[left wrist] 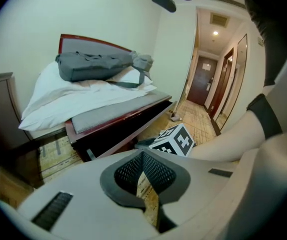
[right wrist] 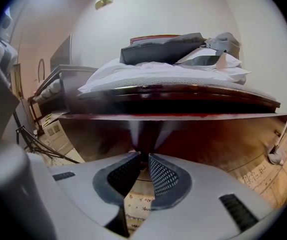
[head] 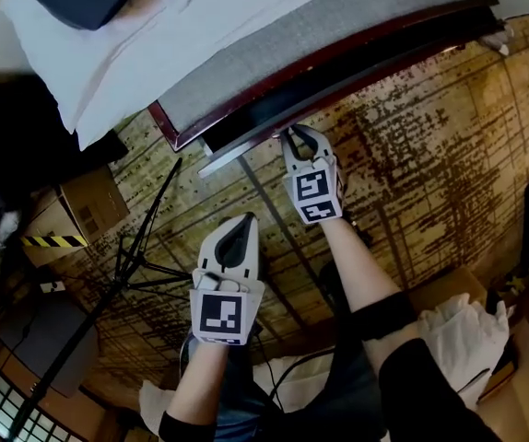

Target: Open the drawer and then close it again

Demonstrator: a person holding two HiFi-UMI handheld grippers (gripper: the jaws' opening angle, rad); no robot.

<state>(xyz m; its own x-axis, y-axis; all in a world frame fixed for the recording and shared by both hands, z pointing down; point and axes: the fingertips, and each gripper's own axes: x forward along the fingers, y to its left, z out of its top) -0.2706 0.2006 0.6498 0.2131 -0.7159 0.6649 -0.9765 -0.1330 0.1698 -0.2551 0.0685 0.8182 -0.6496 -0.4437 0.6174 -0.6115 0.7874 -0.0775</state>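
A low bed with a dark red frame has a drawer under it, standing a little way out at its left end. My right gripper is at the drawer's front edge. In the right gripper view its jaws stand a narrow way apart, closed on a dark handle of the drawer front. My left gripper hangs back over the floor, apart from the drawer, shut and empty. The left gripper view shows the right gripper's marker cube by the drawer opening.
A grey bag lies on white bedding on the bed. A black tripod and a cardboard box stand at the left. White cloth lies at the right. A corridor with a door runs beyond the bed's foot.
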